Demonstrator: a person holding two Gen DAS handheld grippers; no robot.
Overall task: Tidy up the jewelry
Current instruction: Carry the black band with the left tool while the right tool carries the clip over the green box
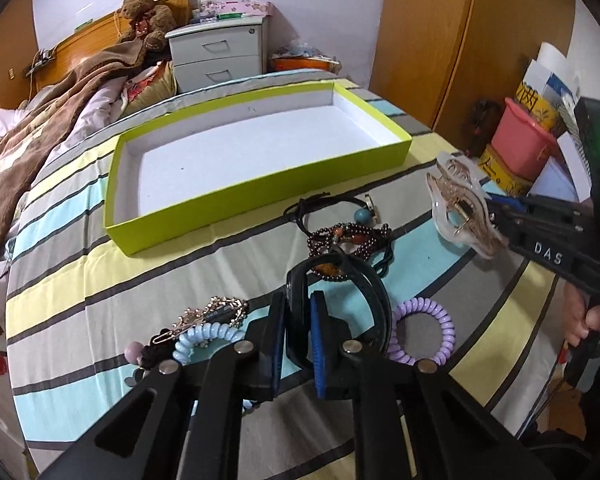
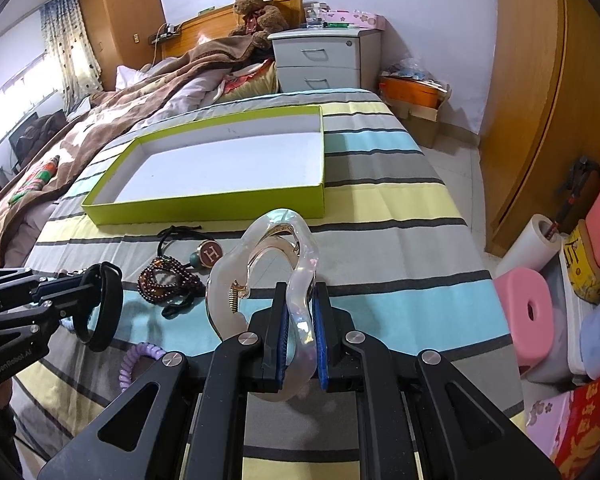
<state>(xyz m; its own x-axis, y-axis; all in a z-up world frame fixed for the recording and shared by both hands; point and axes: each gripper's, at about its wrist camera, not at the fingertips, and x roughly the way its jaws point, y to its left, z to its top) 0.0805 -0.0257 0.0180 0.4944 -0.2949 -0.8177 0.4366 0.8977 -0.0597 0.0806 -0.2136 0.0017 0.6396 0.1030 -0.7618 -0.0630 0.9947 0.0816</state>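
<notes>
A black wristband stands up off the striped bedspread, and my left gripper is shut on it; the right wrist view shows the same gripper and band. My right gripper is shut on a translucent hair claw clip, held above the bed; it also shows in the left wrist view. A shallow lime-green box with a white, bare inside lies beyond. Loose on the bed are a dark red bead bracelet, a black cord with a blue bead, a purple spiral tie, a light blue one and a gold clip.
The bed's right edge drops to a tiled floor, with pink containers and boxes beside it. A brown blanket covers the bed's far left. A grey bedside cabinet and a teddy bear stand at the headboard.
</notes>
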